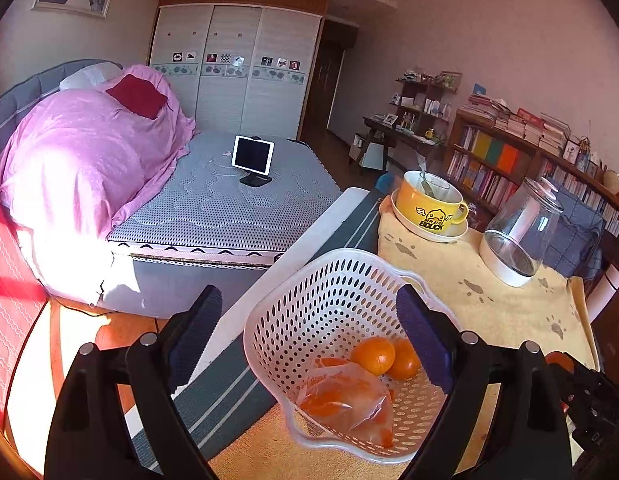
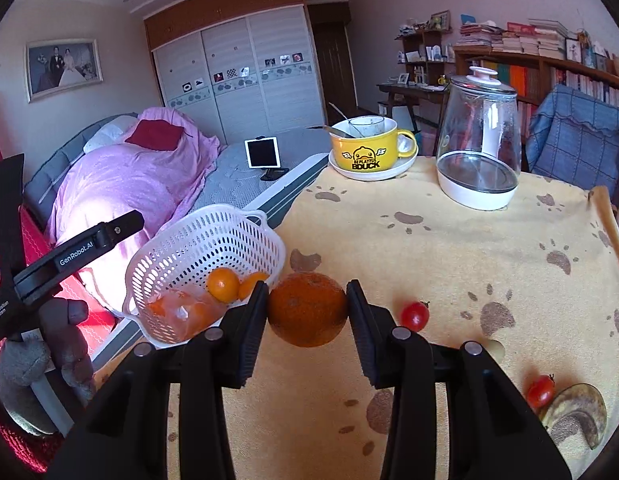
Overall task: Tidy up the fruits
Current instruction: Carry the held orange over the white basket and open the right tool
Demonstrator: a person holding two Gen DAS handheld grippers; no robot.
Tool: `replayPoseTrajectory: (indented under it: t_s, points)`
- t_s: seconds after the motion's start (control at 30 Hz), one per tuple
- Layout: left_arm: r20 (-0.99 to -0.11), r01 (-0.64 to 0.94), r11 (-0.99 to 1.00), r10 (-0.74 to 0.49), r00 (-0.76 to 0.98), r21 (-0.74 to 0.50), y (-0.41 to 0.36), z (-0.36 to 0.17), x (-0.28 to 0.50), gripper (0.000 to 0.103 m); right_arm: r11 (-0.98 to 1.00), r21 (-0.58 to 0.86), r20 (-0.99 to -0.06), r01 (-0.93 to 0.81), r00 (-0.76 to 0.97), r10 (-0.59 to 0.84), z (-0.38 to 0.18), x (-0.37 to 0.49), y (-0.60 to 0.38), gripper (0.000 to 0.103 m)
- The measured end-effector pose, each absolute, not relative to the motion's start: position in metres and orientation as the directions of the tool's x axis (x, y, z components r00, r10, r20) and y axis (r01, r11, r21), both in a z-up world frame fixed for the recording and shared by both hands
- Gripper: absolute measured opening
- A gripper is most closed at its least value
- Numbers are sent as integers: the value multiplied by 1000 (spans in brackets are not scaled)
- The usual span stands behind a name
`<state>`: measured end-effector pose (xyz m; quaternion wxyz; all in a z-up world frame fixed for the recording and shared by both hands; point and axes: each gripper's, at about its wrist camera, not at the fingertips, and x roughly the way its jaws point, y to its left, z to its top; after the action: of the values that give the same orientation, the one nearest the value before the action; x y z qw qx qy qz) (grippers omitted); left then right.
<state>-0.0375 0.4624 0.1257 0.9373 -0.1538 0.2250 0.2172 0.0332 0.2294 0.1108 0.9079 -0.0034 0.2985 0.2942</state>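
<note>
Left wrist view: the left claw (image 1: 309, 336) stands wide open, gripping nothing, its right finger inside the white perforated plastic basket (image 1: 309, 304) and its left finger outside the rim. The basket sits at the edge of the desk covered by a yellow paw-print cloth (image 1: 489, 304). Inside lie two small orange tangerines (image 1: 373, 355) and a clear plastic bag of orange fruit pieces (image 1: 345, 402).

Right wrist view: the right claw (image 2: 307, 308) brackets a large round dull-orange orange (image 2: 307, 309). Both pads appear to touch its sides, so it is judged gripped; whether it is lifted off the cloth cannot be told. It sits just beside the basket's near wall.

Progress: partly done. Still loose on the cloth are two red cherry tomatoes (image 2: 415, 315), well apart from each other, and a browned, overripe banana (image 2: 575, 412) at the lower right edge. The orange is judged next to go in.
</note>
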Motion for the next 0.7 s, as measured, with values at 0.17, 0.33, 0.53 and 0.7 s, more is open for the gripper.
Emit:
replayPoseTrajectory:
  t_s: [0.17, 0.33, 0.53, 0.7]
  points:
    - [-484, -486, 848, 341, 806, -212, 469, 128, -41, 90, 794, 165, -546, -585, 616, 568, 116, 34, 270, 41]
    - [-482, -493, 843, 348, 804, -215, 472, 130, -44, 90, 771, 192, -567, -607, 573, 592, 111, 40, 299, 41]
    - [-474, -496, 837, 349, 808, -230, 475, 132, -47, 95, 753, 243, -592, -611, 522, 614, 104, 51, 312, 41]
    - [-475, -498, 834, 348, 808, -236, 476, 132, -47, 95, 765, 244, -590, -595, 535, 604, 102, 48, 302, 42]
